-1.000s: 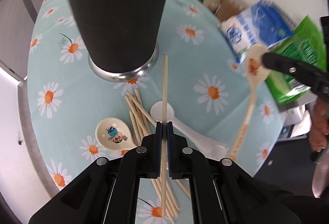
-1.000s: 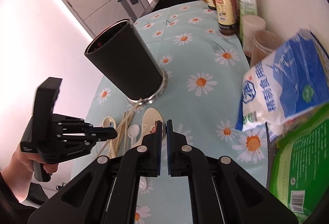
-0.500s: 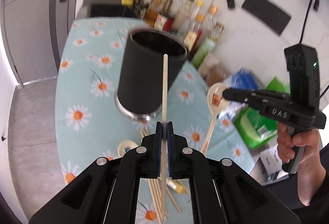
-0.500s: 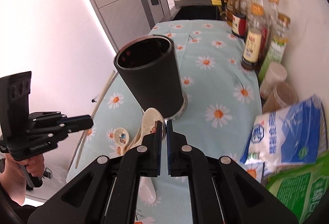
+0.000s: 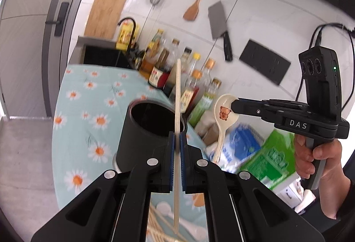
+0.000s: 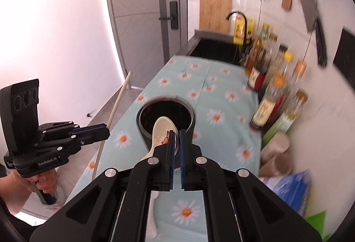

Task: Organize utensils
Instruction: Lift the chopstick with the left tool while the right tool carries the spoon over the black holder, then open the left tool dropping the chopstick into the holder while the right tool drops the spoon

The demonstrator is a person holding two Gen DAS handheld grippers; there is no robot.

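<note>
1. Left wrist view: a single pale wooden chopstick was seen clamped between the pads of the left gripper, raised near the open mouth of the black cylindrical holder.
2. A glossy cream spoon with a printed cartoon was gripped by the right gripper, just above the holder.
3. Judged step: carrying utensils to the holder. Alignment over the rim was required next, then release.
4. More chopsticks were noted on the daisy-print cloth.

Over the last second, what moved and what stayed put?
Both tools rose from table level to above the holder. The left tool keeps its chopstick, the right tool its spoon. The holder hasn't moved.
</note>
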